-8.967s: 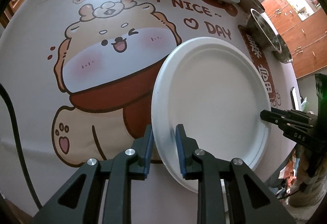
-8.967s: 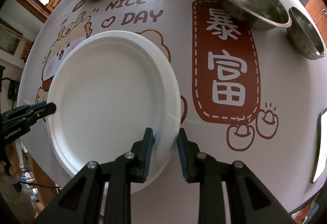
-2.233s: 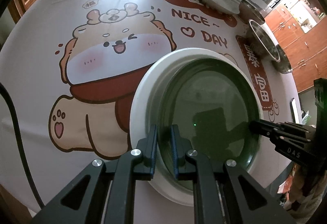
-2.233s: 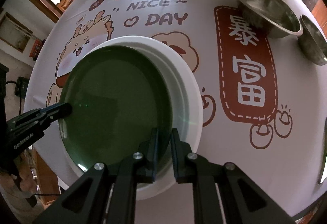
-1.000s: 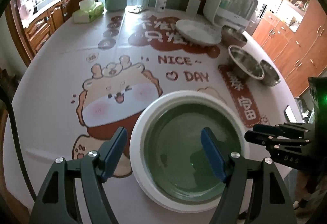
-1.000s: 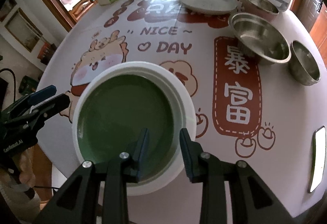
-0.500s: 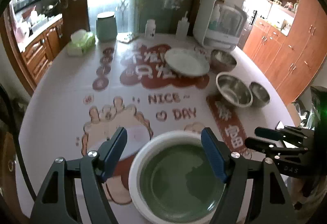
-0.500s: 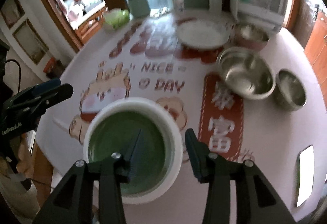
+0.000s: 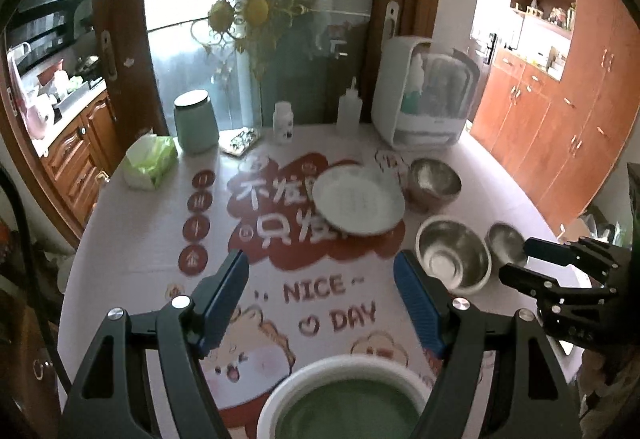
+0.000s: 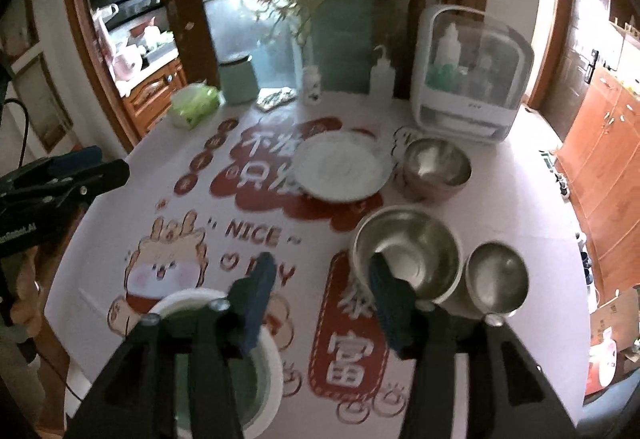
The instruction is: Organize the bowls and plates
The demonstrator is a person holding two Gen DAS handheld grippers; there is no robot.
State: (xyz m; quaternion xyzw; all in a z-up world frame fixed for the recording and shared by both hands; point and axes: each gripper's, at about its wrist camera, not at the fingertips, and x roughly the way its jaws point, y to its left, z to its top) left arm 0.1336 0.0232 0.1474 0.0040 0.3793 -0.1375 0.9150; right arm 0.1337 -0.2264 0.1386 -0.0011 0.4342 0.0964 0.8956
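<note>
Left wrist view. The left gripper (image 9: 320,303) fills the lower half of the frame, its blue-padded fingers (image 9: 224,295) spread wide and holding nothing. At the bottom centre, partly cut by the frame edge, the green plate (image 9: 344,415) lies nested inside the white plate (image 9: 304,379) on the bench (image 9: 132,255). Just above frame centre a second white plate (image 9: 358,205) lies alone. To its right stand three steel bowls, each separate: a far bowl (image 9: 434,183), a large bowl (image 9: 454,257) and a small bowl (image 9: 506,241). The right gripper (image 9: 516,263) enters from the right edge, above the bench, its fingers apart.

Right wrist view. The right gripper (image 10: 320,291) occupies the lower centre, fingers open and empty (the image is motion-blurred here). The green plate (image 10: 216,395) in the white plate (image 10: 272,363) shows at lower left, behind the left-hand finger. The lone white plate (image 10: 342,169) lies above centre; the far bowl (image 10: 436,167), large bowl (image 10: 408,257) and small bowl (image 10: 496,279) lie right of centre. The left gripper (image 10: 96,171) shows at the left edge; its opening cannot be read here.

Progress, as judged: one pair of plates is stacked. Left to do are the lone white plate, not yet on the stack, and the three bowls, not yet nested.
</note>
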